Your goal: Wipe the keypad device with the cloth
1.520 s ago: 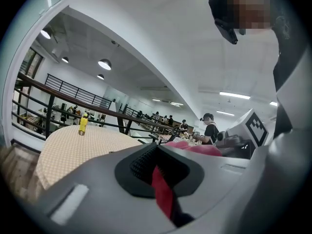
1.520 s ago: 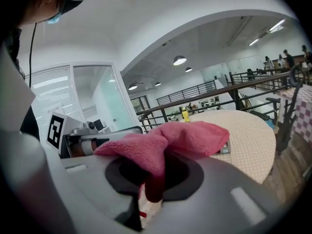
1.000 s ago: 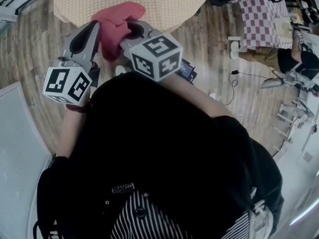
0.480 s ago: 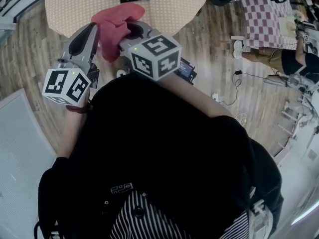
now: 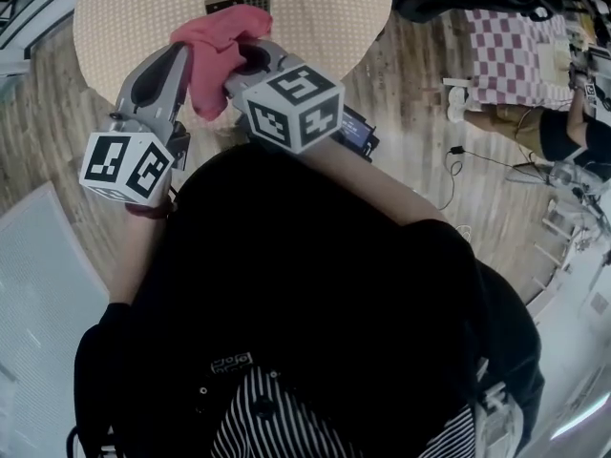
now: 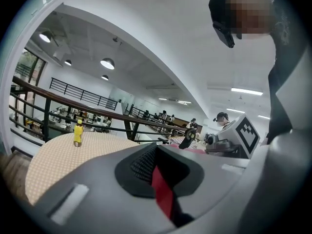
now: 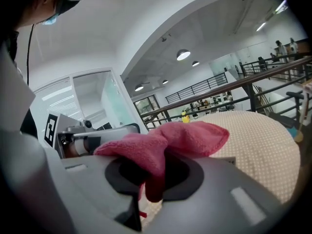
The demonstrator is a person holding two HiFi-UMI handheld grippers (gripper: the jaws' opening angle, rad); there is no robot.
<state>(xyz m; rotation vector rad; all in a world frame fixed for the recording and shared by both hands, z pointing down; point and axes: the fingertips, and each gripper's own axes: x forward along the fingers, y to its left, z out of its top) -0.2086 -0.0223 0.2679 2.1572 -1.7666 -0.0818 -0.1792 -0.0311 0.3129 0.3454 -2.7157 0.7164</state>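
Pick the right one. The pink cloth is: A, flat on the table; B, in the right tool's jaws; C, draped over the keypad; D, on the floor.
B: in the right gripper view the cloth is pinched between the shut jaws of the right tool.

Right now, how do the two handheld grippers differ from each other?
The right gripper is shut on the pink cloth, which bunches over its front; the left gripper is shut with nothing between its jaws. In the head view the left gripper sits further left, beside the right gripper rather than under the cloth. Both are grey, carry a black-and-white marker cube, and are held by the round table.
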